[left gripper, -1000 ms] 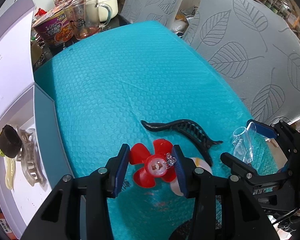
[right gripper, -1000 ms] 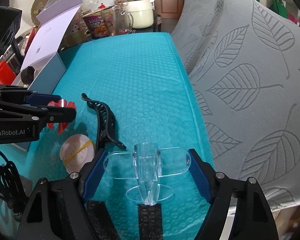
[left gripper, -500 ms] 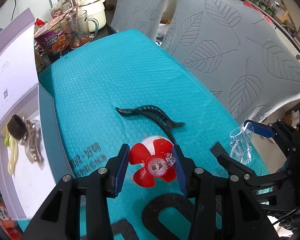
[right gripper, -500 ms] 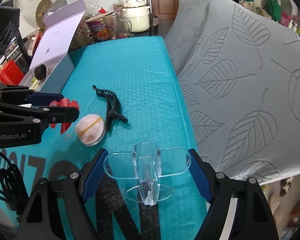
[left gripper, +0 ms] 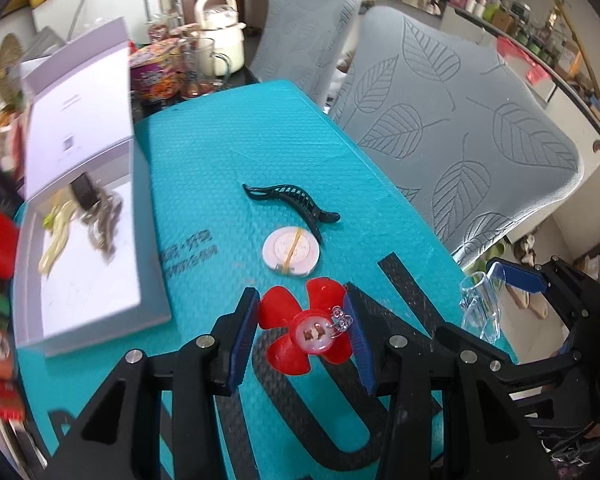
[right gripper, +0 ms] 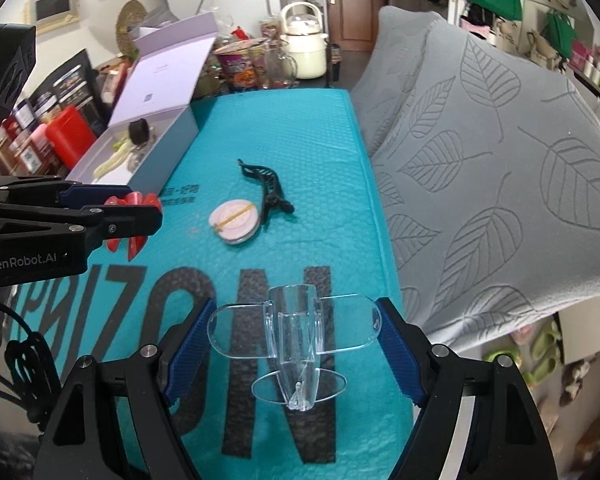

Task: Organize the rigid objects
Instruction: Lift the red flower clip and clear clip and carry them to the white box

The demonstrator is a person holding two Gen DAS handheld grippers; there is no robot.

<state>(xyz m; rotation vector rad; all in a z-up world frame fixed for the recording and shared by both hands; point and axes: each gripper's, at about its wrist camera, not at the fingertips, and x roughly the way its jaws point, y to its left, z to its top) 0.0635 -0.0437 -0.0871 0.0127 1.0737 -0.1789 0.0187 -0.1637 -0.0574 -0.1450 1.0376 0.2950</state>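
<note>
My left gripper [left gripper: 302, 334] is shut on a red flower-shaped hair clip [left gripper: 306, 330] and holds it above the near end of the teal mat [left gripper: 228, 152]. My right gripper [right gripper: 294, 344] is shut on a clear plastic hair clip [right gripper: 296, 340], also raised; that clip also shows in the left wrist view [left gripper: 480, 304]. A black curved hair clip [left gripper: 292, 204] and a round pink compact with a yellow band [left gripper: 291, 252] lie on the mat ahead. An open white box [left gripper: 88, 248] at the left holds several hair accessories [left gripper: 96, 212].
Grey leaf-patterned cushions [left gripper: 452, 128] run along the mat's right side. A noodle cup [left gripper: 156, 76], a glass mug [left gripper: 198, 68] and a white kettle [left gripper: 220, 36] stand beyond the far end. A red container [right gripper: 66, 136] and clutter sit left of the box.
Both grippers have risen and pulled back toward the near end with their clips. The round compact, once hidden behind the red clip, now lies in plain view.
</note>
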